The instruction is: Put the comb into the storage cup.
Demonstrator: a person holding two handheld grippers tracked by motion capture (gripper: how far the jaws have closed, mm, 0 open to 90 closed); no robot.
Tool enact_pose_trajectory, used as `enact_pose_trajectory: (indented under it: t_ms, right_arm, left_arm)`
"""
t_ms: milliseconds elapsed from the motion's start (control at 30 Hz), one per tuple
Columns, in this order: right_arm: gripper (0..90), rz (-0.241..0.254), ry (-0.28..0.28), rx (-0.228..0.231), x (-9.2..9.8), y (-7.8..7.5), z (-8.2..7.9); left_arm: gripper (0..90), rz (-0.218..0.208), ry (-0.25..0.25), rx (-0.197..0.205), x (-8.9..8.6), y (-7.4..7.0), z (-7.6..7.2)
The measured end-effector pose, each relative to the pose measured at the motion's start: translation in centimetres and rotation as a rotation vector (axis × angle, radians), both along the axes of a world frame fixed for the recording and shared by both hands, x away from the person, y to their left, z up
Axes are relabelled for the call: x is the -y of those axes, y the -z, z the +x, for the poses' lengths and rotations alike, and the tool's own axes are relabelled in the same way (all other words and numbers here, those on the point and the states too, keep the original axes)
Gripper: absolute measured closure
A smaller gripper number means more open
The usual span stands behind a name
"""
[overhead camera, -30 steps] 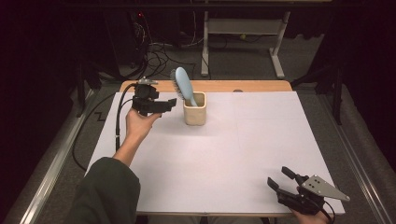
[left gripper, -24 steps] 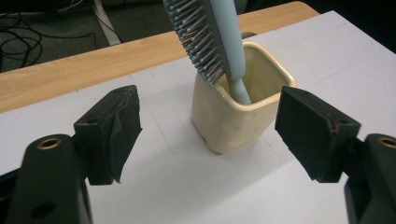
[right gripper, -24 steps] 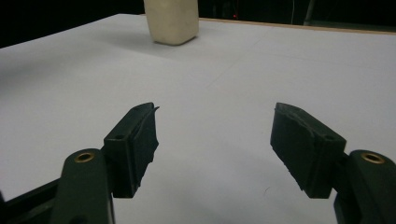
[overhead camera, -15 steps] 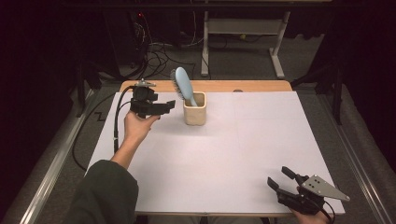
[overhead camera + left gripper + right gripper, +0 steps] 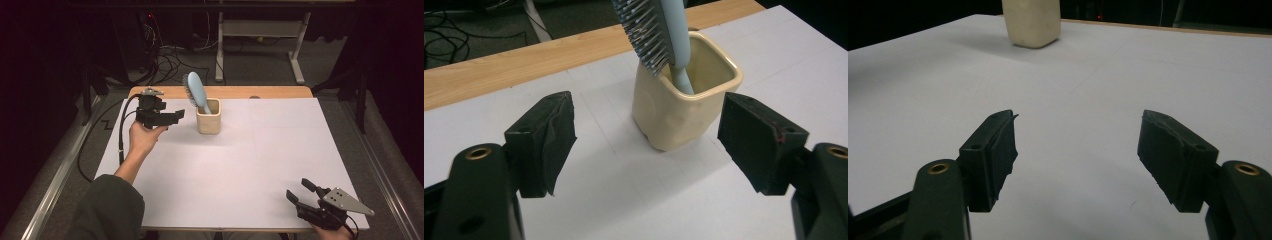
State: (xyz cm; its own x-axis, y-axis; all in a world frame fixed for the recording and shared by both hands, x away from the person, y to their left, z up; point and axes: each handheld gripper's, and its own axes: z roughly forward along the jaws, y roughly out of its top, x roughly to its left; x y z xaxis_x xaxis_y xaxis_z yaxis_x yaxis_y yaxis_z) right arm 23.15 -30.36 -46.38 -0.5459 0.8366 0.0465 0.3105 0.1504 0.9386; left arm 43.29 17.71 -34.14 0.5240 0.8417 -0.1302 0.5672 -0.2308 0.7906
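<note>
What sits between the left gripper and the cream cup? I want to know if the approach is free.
Nothing: between the open left gripper and the cream cup holding the blue hairbrush, the high view and left gripper view show bare white table cover.

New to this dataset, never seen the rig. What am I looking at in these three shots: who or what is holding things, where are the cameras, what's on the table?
There is no robot here: a person holds a handheld two-finger gripper in each hand. The high view comes from a fixed camera above the person's side of the table, looking forward and down. There the left gripper is up near the far left of the white table, and the right gripper sits at the near right corner. The other two pictures come from cameras riding on each gripper, looking out between its own black fingers. On the table stands a cream cup with a light blue hairbrush leaning in it, bristle head up. Both grippers are open and hold nothing; the left one points at the cup, not touching it.
</note>
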Motion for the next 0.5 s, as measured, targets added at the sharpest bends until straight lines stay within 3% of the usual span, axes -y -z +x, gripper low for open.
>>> enact_pose_trajectory:
  t_ms: [500]
  right_arm:
    - [32.5, -0.002, -0.001, 0.001, 0.0, 0.0, 0.0]
  left_arm:
    - [24.5, -0.002, -0.008, 0.013, -1.1, -0.2, -1.2]
